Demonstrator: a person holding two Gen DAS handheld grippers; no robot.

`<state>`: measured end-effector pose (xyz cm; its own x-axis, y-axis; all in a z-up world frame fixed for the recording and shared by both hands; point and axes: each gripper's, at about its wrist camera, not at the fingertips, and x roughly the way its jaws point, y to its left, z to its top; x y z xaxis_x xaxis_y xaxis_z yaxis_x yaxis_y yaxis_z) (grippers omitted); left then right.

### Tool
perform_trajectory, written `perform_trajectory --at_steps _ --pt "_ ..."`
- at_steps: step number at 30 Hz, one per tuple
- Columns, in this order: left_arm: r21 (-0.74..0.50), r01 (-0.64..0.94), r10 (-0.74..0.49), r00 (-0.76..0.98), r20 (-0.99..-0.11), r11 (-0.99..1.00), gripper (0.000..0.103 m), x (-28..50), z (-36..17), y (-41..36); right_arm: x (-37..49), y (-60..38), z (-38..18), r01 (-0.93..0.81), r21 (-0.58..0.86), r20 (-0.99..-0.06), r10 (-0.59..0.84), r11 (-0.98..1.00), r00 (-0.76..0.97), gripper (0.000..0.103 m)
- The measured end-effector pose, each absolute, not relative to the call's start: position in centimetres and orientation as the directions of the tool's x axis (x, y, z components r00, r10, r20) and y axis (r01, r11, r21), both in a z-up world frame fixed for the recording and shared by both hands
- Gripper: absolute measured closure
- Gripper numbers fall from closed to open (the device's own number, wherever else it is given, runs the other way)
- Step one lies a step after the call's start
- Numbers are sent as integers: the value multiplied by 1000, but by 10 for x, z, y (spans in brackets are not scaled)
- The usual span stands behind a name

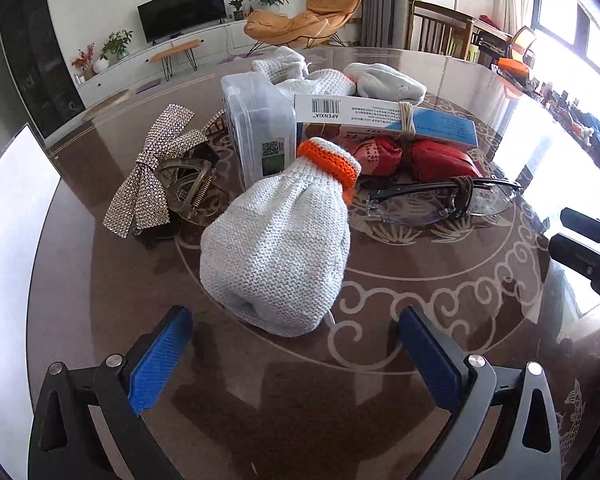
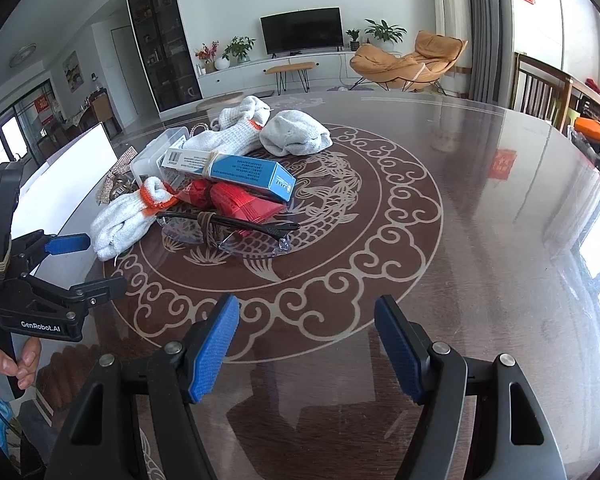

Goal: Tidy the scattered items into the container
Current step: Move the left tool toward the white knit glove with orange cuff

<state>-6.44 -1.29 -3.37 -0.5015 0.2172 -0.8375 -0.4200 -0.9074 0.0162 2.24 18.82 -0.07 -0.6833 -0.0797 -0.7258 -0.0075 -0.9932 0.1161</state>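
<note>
A grey knit glove (image 1: pixel 276 248) with an orange cuff lies just ahead of my left gripper (image 1: pixel 296 344), which is open and holds nothing. Behind the glove stand a clear plastic box (image 1: pixel 260 128), a blue-and-white carton (image 1: pixel 380 118) tied with string, red packets (image 1: pixel 432 160) and folded glasses (image 1: pixel 440 200). A rhinestone bow clip (image 1: pixel 152 176) and a claw clip (image 1: pixel 188 192) lie to the left. My right gripper (image 2: pixel 306 344) is open over bare table, well short of the pile (image 2: pixel 228 184). The left gripper (image 2: pixel 88 264) shows in the right wrist view, beside the glove (image 2: pixel 120 224).
More white gloves (image 2: pixel 236 132) and a grey bundle (image 2: pixel 296 136) lie at the far side of the pile. A white flat-sided object (image 1: pixel 8 220) stands at the left table edge. The round glass-topped table (image 2: pixel 460 200) spreads to the right. A hand (image 2: pixel 4 364) grips the left tool.
</note>
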Motion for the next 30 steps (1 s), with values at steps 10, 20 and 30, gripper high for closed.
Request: perform_trajectory --at_steps 10,20,30 --pt "8 -413 217 -494 -842 -911 0 -107 -38 -2 21 190 -1 -3 132 -725 -94 -991 -682 31" --pt "11 -386 216 -538 -815 -922 0 -102 -38 0 19 191 -2 -2 147 -729 -107 -989 -676 31" --pt "12 -386 215 -539 -815 -922 0 -103 -37 0 16 186 -6 -1 115 -748 -86 -993 -658 31"
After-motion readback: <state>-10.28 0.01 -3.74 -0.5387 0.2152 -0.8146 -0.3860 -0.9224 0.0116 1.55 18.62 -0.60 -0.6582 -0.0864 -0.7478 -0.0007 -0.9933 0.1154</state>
